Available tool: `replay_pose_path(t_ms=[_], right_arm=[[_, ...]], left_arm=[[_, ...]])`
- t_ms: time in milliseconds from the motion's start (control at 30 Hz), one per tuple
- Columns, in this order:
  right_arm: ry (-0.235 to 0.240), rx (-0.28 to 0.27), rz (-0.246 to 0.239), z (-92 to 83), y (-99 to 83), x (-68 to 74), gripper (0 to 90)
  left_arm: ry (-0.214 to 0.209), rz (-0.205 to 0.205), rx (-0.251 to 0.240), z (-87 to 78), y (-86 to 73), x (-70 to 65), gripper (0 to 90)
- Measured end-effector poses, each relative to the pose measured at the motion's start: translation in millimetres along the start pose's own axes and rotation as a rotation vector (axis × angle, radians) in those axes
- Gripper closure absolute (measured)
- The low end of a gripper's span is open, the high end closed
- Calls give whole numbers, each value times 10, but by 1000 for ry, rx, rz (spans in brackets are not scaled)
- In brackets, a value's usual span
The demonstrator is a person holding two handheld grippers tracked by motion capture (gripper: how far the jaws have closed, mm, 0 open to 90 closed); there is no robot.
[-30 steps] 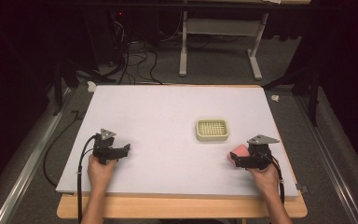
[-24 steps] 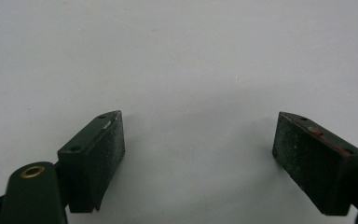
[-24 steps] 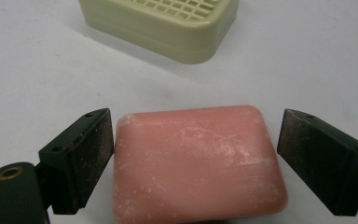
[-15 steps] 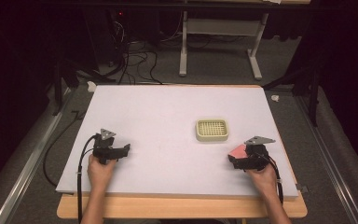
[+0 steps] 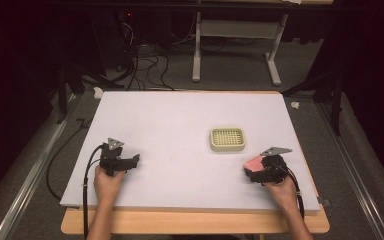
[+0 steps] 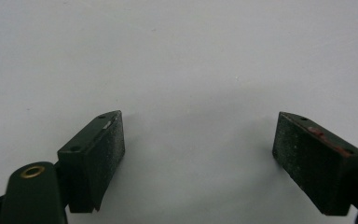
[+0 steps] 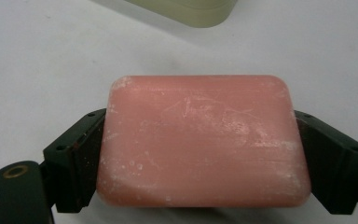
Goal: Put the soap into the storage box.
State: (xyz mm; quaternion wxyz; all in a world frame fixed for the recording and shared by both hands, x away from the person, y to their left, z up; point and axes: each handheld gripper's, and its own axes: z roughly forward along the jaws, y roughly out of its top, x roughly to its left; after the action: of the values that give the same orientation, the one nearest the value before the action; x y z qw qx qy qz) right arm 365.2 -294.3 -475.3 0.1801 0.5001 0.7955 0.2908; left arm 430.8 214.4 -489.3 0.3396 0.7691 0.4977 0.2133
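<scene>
The right gripper [image 7: 200,154] is closing its jaws on a pink soap [image 7: 200,140], and the pads are now lying against the bar's two short ends, so the soap is sitting squarely between them, gripped across its length. In the right gripper view the bar's broad, scuffed top face is facing the camera, its far edge reaching past the fingertips [image 7: 91,140] toward a cream dish [image 7: 191,11] whose rim is showing at the top of the picture. The dish is lying near the soap but apart from it.

From the high view the right gripper [image 5: 252,170] is resting low near the table's [image 5: 170,125] right front corner, with the soap [image 5: 254,164] showing as a pink patch at its tip (whether the bar is lifted or resting on the surface cannot be told). The dish [image 5: 227,139], with its gridded insert, is standing just up and to the left of it.

The left gripper [image 5: 132,161] is waiting well apart, near the left front edge. In its own view the left gripper [image 6: 200,140] is holding its jaws wide, with bare white table [image 6: 191,56] between the pads.
</scene>
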Motion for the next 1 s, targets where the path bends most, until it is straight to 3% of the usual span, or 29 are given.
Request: replay_pose_path(t_ms=[433,1000], right_arm=[[13,-1,-18,-12,-11,6,134],[71,-51,19,-107,-14,2,135]], left_arm=[[0,0,0,0,0,1,173],[0,0,0,0,0,0,174]])
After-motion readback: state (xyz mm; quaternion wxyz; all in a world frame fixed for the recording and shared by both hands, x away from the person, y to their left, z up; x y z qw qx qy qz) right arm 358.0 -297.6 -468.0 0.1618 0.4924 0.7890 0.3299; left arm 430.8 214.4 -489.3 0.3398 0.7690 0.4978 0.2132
